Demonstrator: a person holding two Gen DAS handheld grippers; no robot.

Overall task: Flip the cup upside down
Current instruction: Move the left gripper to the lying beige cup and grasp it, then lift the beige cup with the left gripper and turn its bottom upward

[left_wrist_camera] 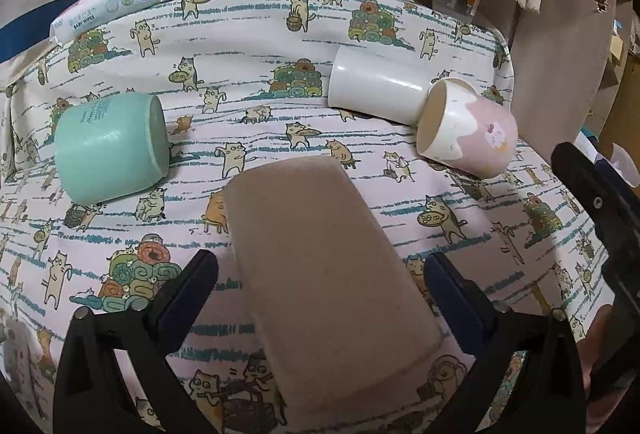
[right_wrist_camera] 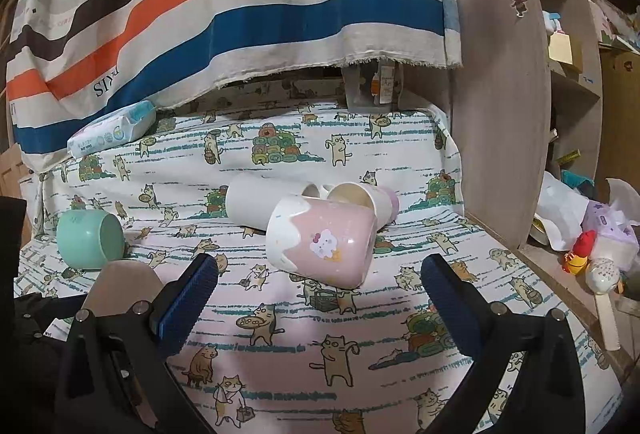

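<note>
A tan cup (left_wrist_camera: 320,266) stands upside down on the cat-print cloth, between the fingers of my open left gripper (left_wrist_camera: 320,282); neither finger visibly touches it. A mint cup (left_wrist_camera: 112,146) lies on its side at the left. A white cup (left_wrist_camera: 376,86) and a pink-and-white cup (left_wrist_camera: 468,130) lie on their sides at the right. In the right wrist view a pink-and-white cup (right_wrist_camera: 324,238) lies on its side just ahead of my open, empty right gripper (right_wrist_camera: 320,274). Behind it lie the white cup (right_wrist_camera: 264,202) and another pink-and-white cup (right_wrist_camera: 368,200).
A pack of baby wipes (left_wrist_camera: 120,2) lies at the back left under a striped hanging cloth (right_wrist_camera: 240,14). A wooden panel (right_wrist_camera: 500,94) stands along the right edge of the surface. Toys and clutter (right_wrist_camera: 592,254) lie beyond it. The mint cup (right_wrist_camera: 90,238) lies at the left.
</note>
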